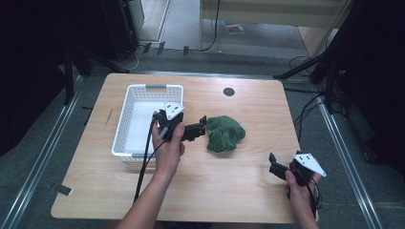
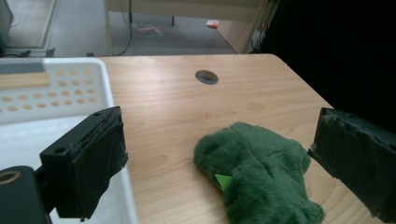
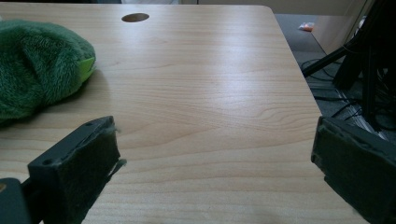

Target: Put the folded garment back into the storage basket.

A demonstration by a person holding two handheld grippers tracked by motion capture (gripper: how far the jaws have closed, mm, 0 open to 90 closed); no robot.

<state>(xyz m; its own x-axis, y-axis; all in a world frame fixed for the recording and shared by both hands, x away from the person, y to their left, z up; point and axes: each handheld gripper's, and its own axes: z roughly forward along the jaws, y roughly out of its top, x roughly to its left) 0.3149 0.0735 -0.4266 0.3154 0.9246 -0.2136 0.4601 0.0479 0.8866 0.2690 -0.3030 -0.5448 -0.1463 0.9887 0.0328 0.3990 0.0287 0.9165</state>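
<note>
Left gripper: jaws spread wide, holding nothing. In the left gripper view the green plush toy lies between and just ahead of the two jaws, not pinched by either. The left hand grips the tool from below, the forearm rising from the near edge of the surface and the gripper aimed toward the person's right, at the toy's near-left edge. Contact cannot be confirmed from the high view.

Right gripper: jaws likewise spread, empty, poised over bare wood at the near right corner, well apart from the toy. The right hand holds it pointing left and away from the person.

The plush toy sits crumpled near the middle of the surface, just right of the white perforated basket. Its long axis runs roughly left to right; which end is which cannot be told. A small bright green tag shows on its near side.
</note>
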